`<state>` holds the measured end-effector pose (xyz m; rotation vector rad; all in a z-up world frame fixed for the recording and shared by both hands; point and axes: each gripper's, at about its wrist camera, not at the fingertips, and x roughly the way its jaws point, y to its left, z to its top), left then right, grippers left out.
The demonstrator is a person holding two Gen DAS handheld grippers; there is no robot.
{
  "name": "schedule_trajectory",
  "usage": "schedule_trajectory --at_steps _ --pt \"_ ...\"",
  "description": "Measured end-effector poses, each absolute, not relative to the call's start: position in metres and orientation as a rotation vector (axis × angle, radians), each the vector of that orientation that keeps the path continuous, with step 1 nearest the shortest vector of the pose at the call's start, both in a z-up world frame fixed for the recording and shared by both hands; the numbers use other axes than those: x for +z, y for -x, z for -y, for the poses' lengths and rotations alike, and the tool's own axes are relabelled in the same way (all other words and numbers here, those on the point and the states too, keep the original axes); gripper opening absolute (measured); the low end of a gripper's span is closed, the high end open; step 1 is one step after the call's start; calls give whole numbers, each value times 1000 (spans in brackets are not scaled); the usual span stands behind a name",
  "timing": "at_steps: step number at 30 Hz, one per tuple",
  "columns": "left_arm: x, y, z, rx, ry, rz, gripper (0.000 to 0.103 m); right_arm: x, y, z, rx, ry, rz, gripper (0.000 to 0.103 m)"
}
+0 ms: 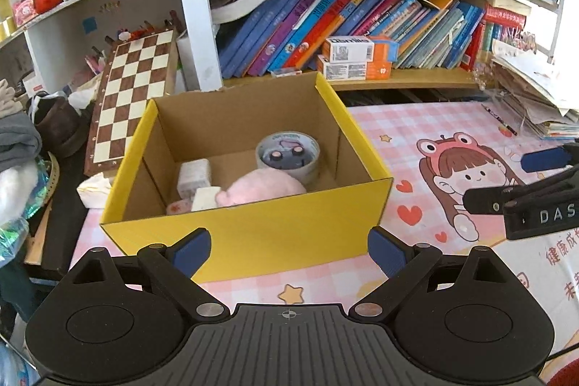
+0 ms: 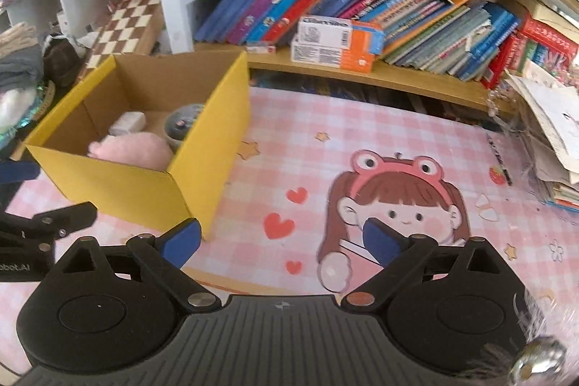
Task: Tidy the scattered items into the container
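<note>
Sitting on a pink checked desk mat [image 1: 416,132], the yellow cardboard box [image 1: 289,234] stands open-topped near the mat's left part, its brown inside showing. Four things lie in it: a round tin [image 1: 287,156] with a cartoon lid toward the back, a pink plush toy [image 1: 262,189] in front of the tin, a small white cube-shaped item [image 1: 194,177] at the left, and a pale flat piece [image 1: 203,198] just beside the plush toy, near the front wall.

From the left wrist view, the left gripper [image 1: 289,250] hangs just before the box's front wall, its blue-padded fingers spread wide with nothing between them. At that view's right edge the right gripper [image 1: 542,176] comes in over the mat, beside the box.

From the right wrist view, the right gripper [image 2: 284,237] is over the mat to the right of the box, its fingers likewise wide apart and empty; beneath them lies the cartoon girl with a frog hat [image 2: 394,201] printed on the mat. Part of the left gripper shows at that view's left edge.

Behind the box, a chessboard [image 1: 134,89] leans against the shelving, and a row of slanting books [image 1: 362,24] fills the shelf, with two stacked orange-and-white cartons [image 1: 356,58] before them. Loose papers [image 1: 535,96] are piled at the right of the mat.
</note>
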<state>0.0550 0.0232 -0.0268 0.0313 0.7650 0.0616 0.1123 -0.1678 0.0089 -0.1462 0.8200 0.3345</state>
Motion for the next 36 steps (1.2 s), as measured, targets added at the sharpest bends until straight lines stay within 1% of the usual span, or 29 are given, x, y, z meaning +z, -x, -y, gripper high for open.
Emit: schedule_trajectory --at_steps 6,14,20,34,36 --pt "-30 -55 -10 73 -33 -770 95 -5 -103 179 264 190 -820 100" --pt "-37 -44 -9 114 -1 -799 95 -20 -90 186 210 172 -844 101" --pt "-37 -39 -6 107 -18 -796 95 -18 -85 186 186 159 -819 103" --pt "-37 -37 -5 73 -32 -796 96 -16 -74 181 181 159 -826 103" --pt "-37 -37 -6 74 -34 -797 98 -16 -73 180 176 157 -824 103"
